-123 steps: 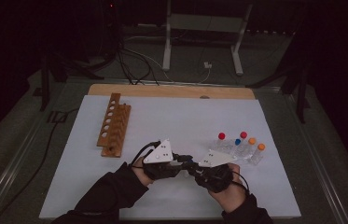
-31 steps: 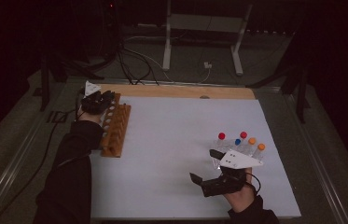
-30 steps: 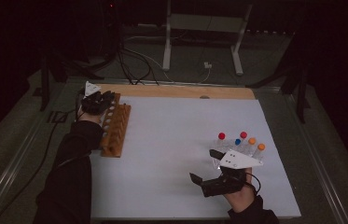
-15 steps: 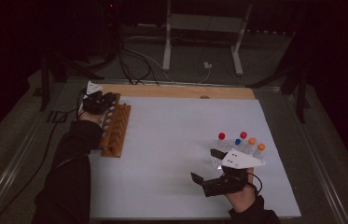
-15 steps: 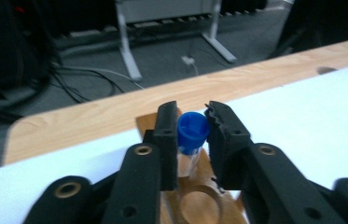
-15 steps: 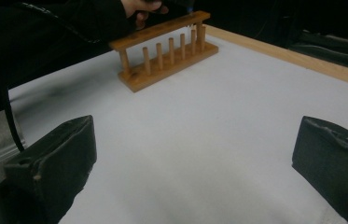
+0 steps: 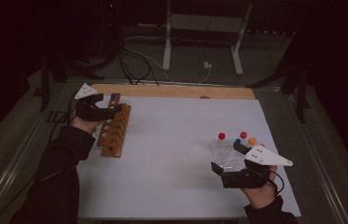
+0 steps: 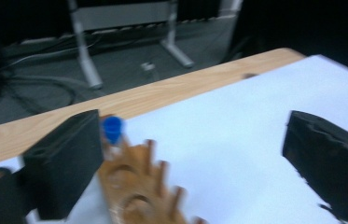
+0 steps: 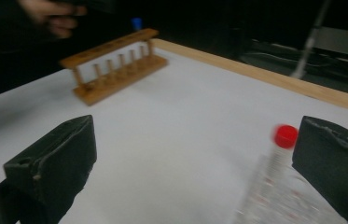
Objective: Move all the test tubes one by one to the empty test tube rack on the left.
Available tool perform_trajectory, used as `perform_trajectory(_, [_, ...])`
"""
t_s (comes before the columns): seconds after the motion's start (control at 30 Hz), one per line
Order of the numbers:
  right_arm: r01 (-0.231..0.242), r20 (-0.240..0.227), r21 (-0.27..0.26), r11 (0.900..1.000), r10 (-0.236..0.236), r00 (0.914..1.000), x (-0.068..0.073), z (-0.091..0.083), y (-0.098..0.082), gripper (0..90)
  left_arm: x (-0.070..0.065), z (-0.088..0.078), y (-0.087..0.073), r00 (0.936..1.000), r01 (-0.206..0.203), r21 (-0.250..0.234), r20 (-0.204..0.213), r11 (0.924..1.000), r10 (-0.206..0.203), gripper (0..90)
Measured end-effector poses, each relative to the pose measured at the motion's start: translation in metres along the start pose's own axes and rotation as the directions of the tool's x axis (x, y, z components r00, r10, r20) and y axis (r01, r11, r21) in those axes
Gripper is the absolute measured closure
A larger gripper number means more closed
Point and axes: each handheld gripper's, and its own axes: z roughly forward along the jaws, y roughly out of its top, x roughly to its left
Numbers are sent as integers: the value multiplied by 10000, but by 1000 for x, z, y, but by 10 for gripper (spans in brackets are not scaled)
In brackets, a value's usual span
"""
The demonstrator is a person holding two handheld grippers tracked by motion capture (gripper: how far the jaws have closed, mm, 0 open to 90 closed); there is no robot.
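A wooden tube rack (image 7: 114, 129) lies at the table's left. One blue-capped tube (image 7: 112, 98) stands in its far end hole. My left gripper (image 7: 117, 110) hovers at that end, open; its jaws have just been opening. In the left gripper view the blue-capped tube (image 8: 112, 130) stands free beside the left jaw, with the pads off it. My right gripper (image 7: 227, 157) is open at the near right, just short of a cluster of capped tubes (image 7: 237, 140). In the right gripper view a red-capped tube (image 9: 285, 137) stands close to the right jaw, untouched.
White sheet (image 7: 176, 140) covers the wooden table, whose bare far edge (image 7: 171, 91) shows. Beyond it are cables and a metal stand's legs (image 7: 199, 42) on the floor. The rack (image 9: 115, 65) shows far left in the right gripper view.
The left gripper has opened, letting go of the blue-capped tube in the rack, and drawn back and up a little. The right gripper has edged towards the tube cluster.
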Motion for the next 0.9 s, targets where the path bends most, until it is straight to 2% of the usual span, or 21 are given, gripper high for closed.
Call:
perform_trajectory(0.03, [-221, 226, 126, 9997, 218, 9995, -5, -1, -3, 0, -4, -4, -1, 9998, -108, -49, 172, 9999, 109, 20])
perform_trajectory(0.07, [-221, 226, 126, 9997, 218, 9995, -5, -1, -3, 0, -11, -10, -4, 9989, -214, -25, 427, 9998, 215, 20])
perform_trajectory(0.1, [-450, 610, 332, 9984, 430, 9972, -11, -1, -9, 0, -17, -15, -6, 9981, -350, -45, 513, 9994, 352, 20])
perform_trajectory(0.2, [-532, 844, 507, 9973, 488, 9952, -15, 0, -13, 0, -34, -30, -13, 9930, -468, -297, 1072, 9985, 497, 17])
perform_trajectory(0.23, [-631, 1154, 645, 9959, 553, 9918, -20, 0, -18, 23, -47, -37, -18, 9885, -589, -261, 1379, 9979, 619, 17])
perform_trajectory(0.27, [-631, 1154, 645, 9959, 553, 9918, -20, 0, -18, 23, -47, -37, -18, 9885, -589, -261, 1379, 9979, 619, 17])
perform_trajectory(0.3, [-724, 1287, 692, 9950, 630, 9897, -23, 1, -19, 34, -53, -41, -20, 9868, -709, -316, 1436, 9970, 748, 17])
perform_trajectory(0.33, [-769, 1471, 776, 9940, 649, 9870, -25, 1, -21, 56, -59, -45, -23, 9819, -808, -387, 1687, 9960, 862, 17])
perform_trajectory(0.37, [-804, 1645, 853, 9931, 656, 9842, -27, 2, -22, 58, -66, -48, -25, 9800, -894, -383, 1747, 9953, 947, 17])
perform_trajectory(0.43, [-924, 2004, 995, 9907, 710, 9771, -30, 4, -24, 126, -78, -55, -31, 9722, -996, -488, 2080, 9938, 1077, 17])
perform_trajectory(0.47, [-978, 2081, 1066, 9895, 740, 9753, -31, 4, -25, 190, -84, -58, -34, 9697, -1078, -509, 2149, 9929, 1163, 17])
perform_trajectory(0.5, [-1063, 2138, 1108, 9881, 807, 9735, -33, 5, -26, 215, -89, -61, -37, 9657, -1131, -529, 2291, 9922, 1223, 17])
perform_trajectory(0.6, [-1433, 2570, 1471, 9787, 1021, 9610, -37, 9, -28, 301, -103, -68, -47, 9517, -1307, -471, 2740, 9903, 1386, 17])
perform_trajectory(0.67, [-1487, 2617, 1516, 9772, 1054, 9594, -38, 9, -28, 306, -110, -71, -55, 9475, -1322, -391, 2886, 9905, 1379, 17])
perform_trajectory(0.7, [-1534, 2688, 1600, 9751, 1065, 9573, -39, 10, -28, 342, -113, -73, -59, 9438, -1374, -385, 2980, 9898, 1426, 17])
perform_trajectory(0.77, [-1589, 2797, 1870, 9694, 1025, 9546, -40, 14, -28, 407, -120, -75, -65, 9420, -1487, -415, 2981, 9880, 1543, 17])
perform_trajectory(0.87, [-1815, 3147, 2216, 9581, 1059, 9433, -43, 22, -29, 463, -129, -77, -75, 9366, -1528, -424, 3126, 9874, 1583, 17])
perform_trajectory(0.9, [-1901, 3295, 2346, 9533, 1060, 9382, -44, 25, -29, 468, -131, -77, -78, 9324, -1515, -401, 3259, 9876, 1563, 18])
